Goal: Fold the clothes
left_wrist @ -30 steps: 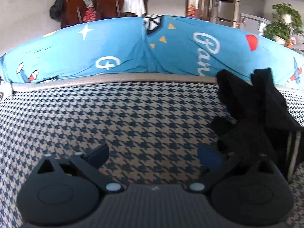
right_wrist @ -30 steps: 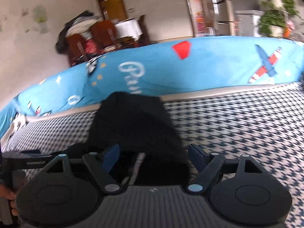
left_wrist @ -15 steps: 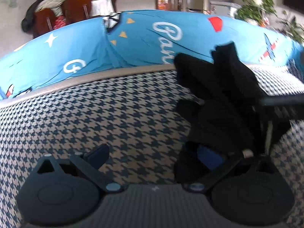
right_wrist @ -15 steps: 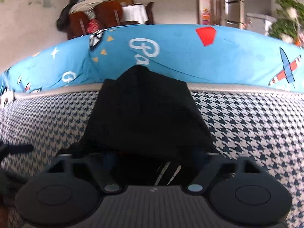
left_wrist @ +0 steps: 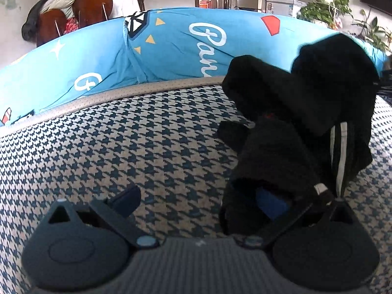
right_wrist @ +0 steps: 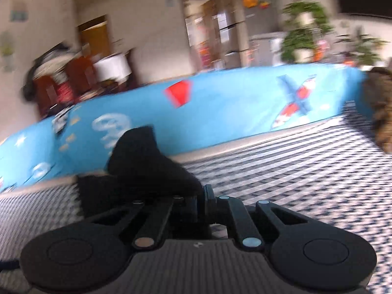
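Your right gripper (right_wrist: 198,196) pinches the black garment (left_wrist: 294,112) over the houndstooth surface (left_wrist: 122,147), its length running away from you toward the blue cover (left_wrist: 171,49); your left gripper (left_wrist: 198,201) is spread wide, cloth draping its right finger

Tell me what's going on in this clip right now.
A person is folding clothes with two handheld grippers on a houndstooth-patterned cushion. The right gripper has its jaws shut on a black garment with white side stripes, lifting it. The left gripper is open, one finger under the fabric.
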`<state>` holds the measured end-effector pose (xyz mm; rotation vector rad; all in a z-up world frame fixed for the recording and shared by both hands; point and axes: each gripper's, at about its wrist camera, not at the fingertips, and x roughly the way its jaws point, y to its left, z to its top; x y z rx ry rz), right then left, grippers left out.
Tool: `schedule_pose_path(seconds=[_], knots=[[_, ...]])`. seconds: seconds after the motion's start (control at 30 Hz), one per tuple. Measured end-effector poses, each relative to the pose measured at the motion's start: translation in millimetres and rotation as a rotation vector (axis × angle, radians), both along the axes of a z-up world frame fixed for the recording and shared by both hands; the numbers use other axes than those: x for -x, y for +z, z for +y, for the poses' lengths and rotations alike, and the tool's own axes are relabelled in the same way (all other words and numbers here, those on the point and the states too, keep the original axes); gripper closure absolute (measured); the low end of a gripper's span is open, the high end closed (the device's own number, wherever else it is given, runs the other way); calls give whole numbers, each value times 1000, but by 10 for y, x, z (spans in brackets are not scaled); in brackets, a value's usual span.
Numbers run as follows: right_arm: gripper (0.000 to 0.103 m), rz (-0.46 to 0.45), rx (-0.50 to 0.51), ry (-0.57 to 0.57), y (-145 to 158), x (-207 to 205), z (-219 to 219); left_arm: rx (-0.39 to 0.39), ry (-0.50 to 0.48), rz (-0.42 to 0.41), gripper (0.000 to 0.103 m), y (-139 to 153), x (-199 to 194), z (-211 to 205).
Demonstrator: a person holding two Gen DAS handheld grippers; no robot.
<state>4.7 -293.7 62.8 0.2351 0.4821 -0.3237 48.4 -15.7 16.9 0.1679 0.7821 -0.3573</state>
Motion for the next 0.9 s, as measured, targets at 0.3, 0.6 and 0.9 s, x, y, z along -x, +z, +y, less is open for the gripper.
schedule_pose_path(seconds=[0.3,0.6,0.9], knots=[[93,14,-2,-366,83,286,-653,59,29,13,0,56,-26,77],[78,-1,-88,-141,86,203,-505,77,63,17,0,72,-62,139],[62,77,-73,11,-76,30,-77,98,52,41,0,72,-54,146]])
